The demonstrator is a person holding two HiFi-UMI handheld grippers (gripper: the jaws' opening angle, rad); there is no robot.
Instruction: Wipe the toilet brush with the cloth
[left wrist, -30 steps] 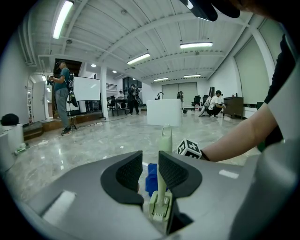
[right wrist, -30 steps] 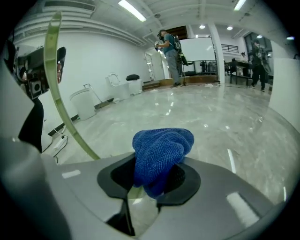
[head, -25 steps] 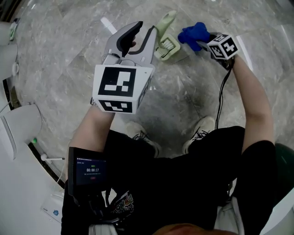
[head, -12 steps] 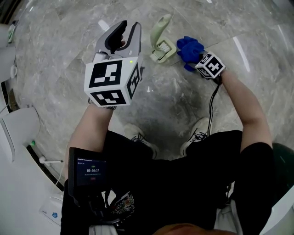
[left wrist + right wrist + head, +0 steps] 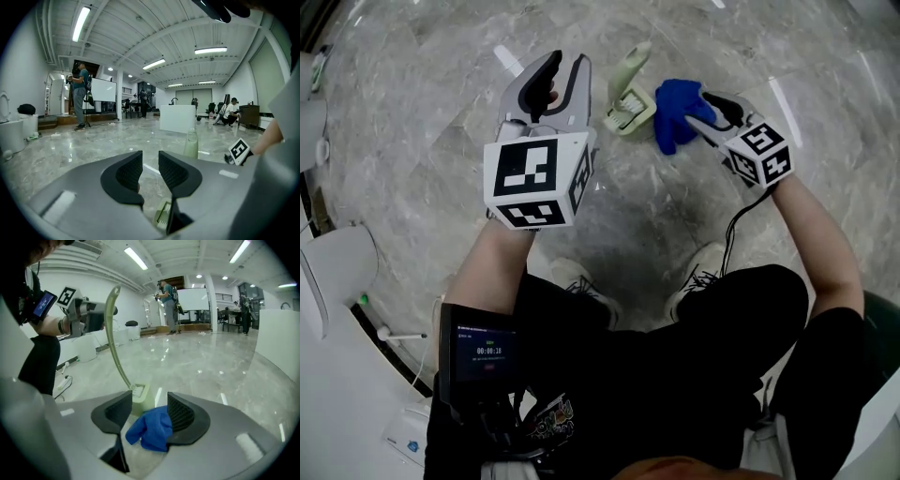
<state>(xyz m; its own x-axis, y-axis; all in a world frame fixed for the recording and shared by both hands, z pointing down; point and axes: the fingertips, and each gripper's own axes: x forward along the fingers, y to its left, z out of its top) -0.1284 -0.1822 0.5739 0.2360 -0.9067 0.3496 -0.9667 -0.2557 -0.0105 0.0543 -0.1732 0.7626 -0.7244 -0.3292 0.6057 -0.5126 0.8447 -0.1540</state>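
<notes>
Right gripper (image 5: pixel 705 105) letting go of cloth (image 5: pixel 675 112), brush (image 5: pixel 628 94) standing free.

I read the right jaws as opening: the blue cloth hangs between them, against one pad and clear of the other. It sits just beside the brush head. The pale green toilet brush stands head-down on the marble floor (image 5: pixel 422 112), handle up, between my two grippers. Left gripper (image 5: pixel 567 61) is next to the handle, jaws partly apart with only floor showing through the gap.

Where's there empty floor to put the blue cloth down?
Bare marble floor lies between the toilet brush and the shoes, and right of the blue cloth. It is crowded around the brush and by the white toilet.
</notes>
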